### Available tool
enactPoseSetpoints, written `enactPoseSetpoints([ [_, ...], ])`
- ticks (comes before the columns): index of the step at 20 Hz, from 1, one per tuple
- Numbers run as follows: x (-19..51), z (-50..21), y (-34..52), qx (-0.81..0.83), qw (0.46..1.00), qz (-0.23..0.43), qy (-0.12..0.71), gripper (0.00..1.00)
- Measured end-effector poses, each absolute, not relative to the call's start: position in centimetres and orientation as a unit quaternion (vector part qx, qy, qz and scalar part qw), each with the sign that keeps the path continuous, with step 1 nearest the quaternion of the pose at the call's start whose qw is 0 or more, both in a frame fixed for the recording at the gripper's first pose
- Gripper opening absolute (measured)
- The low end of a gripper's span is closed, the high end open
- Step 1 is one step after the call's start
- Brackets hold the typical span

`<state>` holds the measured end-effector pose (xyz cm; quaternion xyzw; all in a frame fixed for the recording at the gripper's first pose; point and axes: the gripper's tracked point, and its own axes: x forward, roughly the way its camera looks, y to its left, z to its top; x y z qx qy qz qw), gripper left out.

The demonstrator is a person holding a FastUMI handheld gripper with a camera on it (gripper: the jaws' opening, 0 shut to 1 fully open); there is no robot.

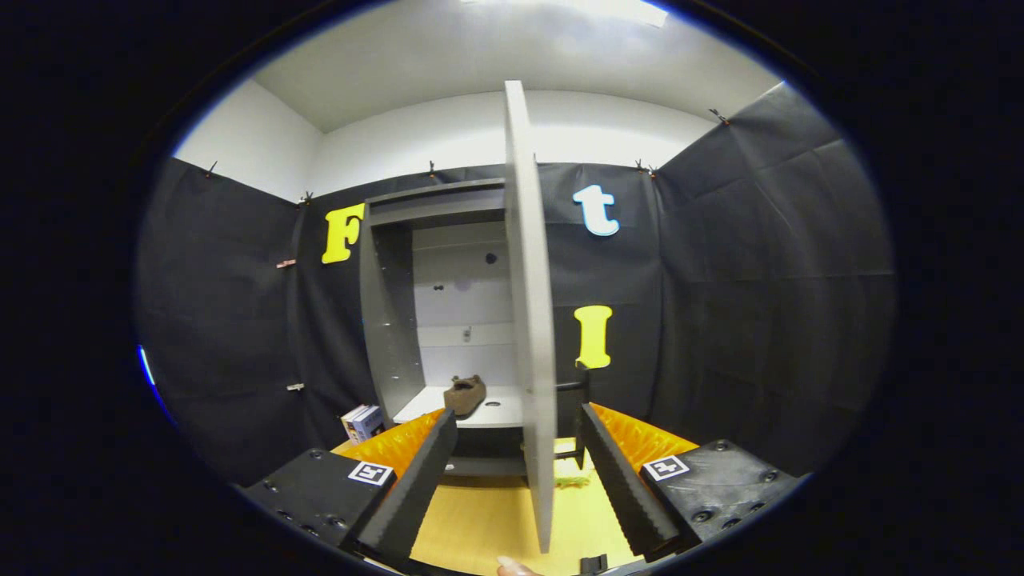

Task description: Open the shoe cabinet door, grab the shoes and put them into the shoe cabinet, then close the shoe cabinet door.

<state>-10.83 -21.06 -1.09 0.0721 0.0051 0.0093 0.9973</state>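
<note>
Your tool (518, 448) has its fingers spread, clamping nothing; door (530, 320) stands edge-on between them, swung open. Shoe (465, 394) sits inside the cabinet (390, 320), left of the door. Likely next: push door shut leftward.

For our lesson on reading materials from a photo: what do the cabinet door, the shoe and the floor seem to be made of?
Cabinet door, edge-on between the open gripper's fingers: probably laminated board, matt grey, flat, thin and uniform.
Shoe on the cabinet shelf: brown, soft-looking, perhaps suede or fabric; too small to be sure.
Floor: wood-look surface, pale yellow with faint grain, slightly glossy.
</note>
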Motion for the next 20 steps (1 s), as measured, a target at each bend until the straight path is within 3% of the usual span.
enactPoseSetpoints([
  [6, -8.7, -3.0, -27.8, 0.057, 0.996, -0.063, 0.013, 0.97],
  [13, -2.1, -6.3, -31.0, 0.091, 0.993, -0.048, 0.051, 0.97],
  [20, -0.2, -6.6, -30.6, 0.091, 0.993, -0.037, 0.060, 0.97],
])
